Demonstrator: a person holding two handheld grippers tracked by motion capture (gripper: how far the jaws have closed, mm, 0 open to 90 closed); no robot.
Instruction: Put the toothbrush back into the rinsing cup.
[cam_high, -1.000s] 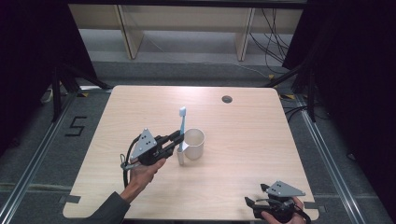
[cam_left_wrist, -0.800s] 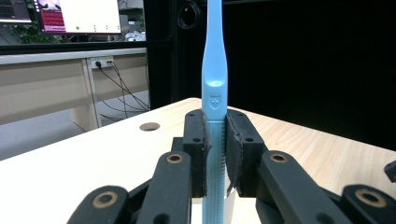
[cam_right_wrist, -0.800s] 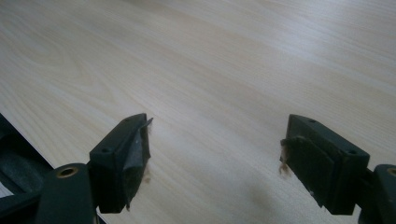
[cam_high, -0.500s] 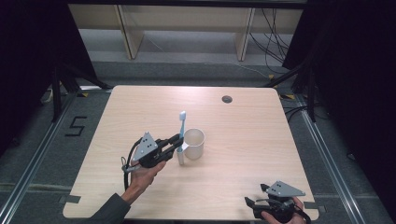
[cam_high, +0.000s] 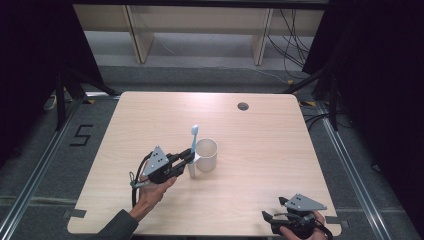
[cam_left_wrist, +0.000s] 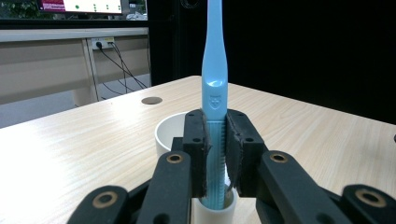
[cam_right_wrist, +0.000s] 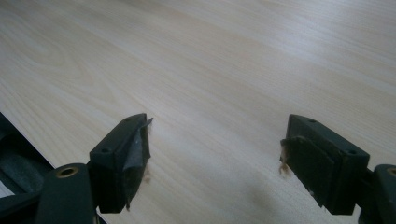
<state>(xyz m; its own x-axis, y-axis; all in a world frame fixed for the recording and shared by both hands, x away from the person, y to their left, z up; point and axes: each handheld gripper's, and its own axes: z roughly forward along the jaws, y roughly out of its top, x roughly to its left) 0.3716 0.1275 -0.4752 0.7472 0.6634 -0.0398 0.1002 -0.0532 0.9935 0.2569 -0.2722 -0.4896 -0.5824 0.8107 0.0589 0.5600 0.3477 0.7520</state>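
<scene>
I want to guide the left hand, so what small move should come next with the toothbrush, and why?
Probably lift it straight up: the left gripper is shut on the upright toothbrush, whose foot still sits in a small white holder beside the cup.

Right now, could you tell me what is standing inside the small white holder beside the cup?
A blue toothbrush stands upright in the small white holder, clamped by the left gripper. Its lower end is hidden inside the holder.

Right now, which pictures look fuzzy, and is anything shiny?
Left gripper view: the light blue plastic toothbrush is sharp, the room behind soft. Right gripper view: the near black jaws look blurry over the pale wooden table, which has a soft sheen. High view: evenly lit, dark edges.
</scene>
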